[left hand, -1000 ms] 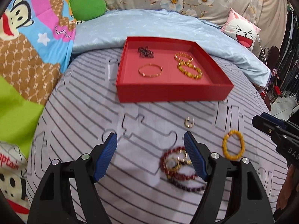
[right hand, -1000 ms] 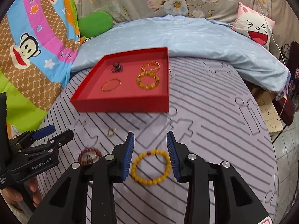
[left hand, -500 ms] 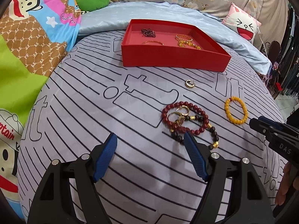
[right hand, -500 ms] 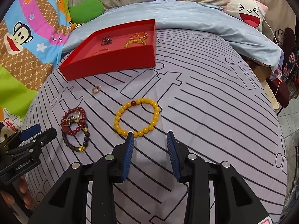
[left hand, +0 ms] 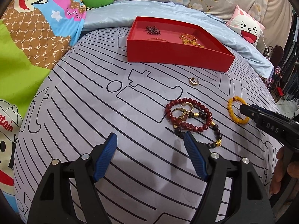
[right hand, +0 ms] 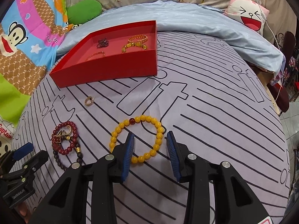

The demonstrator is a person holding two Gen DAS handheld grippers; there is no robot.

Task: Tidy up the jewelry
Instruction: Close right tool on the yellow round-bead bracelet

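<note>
The step in hand looks like picking up the yellow bead bracelet (right hand: 137, 140), which lies flat on the striped bedspread (right hand: 214, 112), well short of the red tray (right hand: 112, 71). The right claw (right hand: 150, 140) tilts steeply down, blue pads apart astride its near rim, gripping nothing; next it must lower and pinch the beads. The left claw (left hand: 150, 141) hangs wide apart, empty, beside the red bracelet pile (left hand: 188, 115).
</note>
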